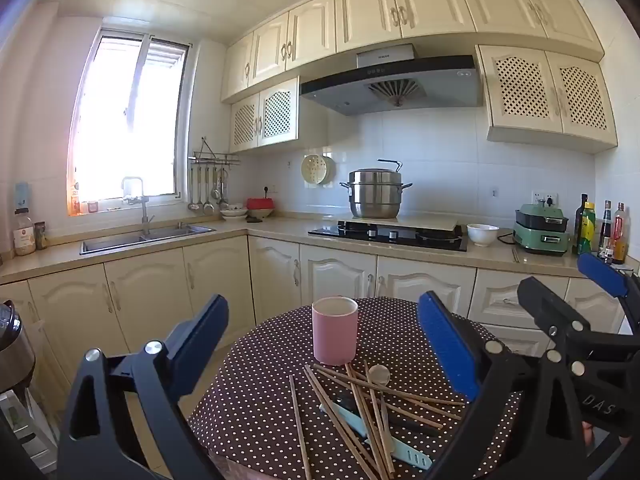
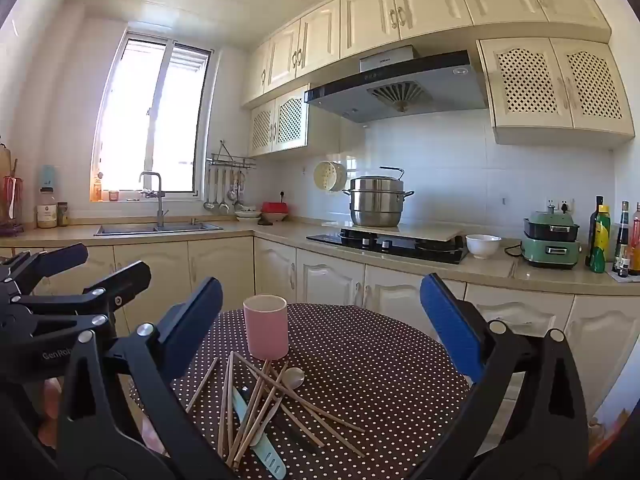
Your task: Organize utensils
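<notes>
**Utensils heaped beside the cup, both grippers wide and empty**

On a round table (image 1: 256, 392) under a brown cloth with white dots stands a pink cup (image 1: 334, 330), upright and open at the top, toward the table's far edge. Behind the cup, well apart from it, runs the kitchen counter (image 1: 280, 229) with cream cabinets, a sink (image 1: 148, 235) under the window, and a steel pot (image 1: 375, 194) on the black stove (image 1: 388, 234). Further along that counter sit a white bowl (image 1: 482, 234), a green cooker (image 1: 542, 231) and some bottles (image 1: 600, 232).

Just in front of the cup, on the near side, lies a loose heap of utensils. Wooden chopsticks (image 1: 360, 408) cross one another at many angles, the farthest ends near the cup's base. A light blue knife (image 1: 400, 450) lies under them, its handle pointing toward the camera. A spoon (image 1: 379, 374) rests with its bowl close to the cup. A dark piece lies among them too; I cannot tell what it is.

The left gripper (image 1: 322, 340) hangs above the near edge of the table, jaws spread wide, nothing between them. The right gripper (image 2: 320, 320) is beside it, equally wide and empty. Neither touches the cup or the heap.
</notes>
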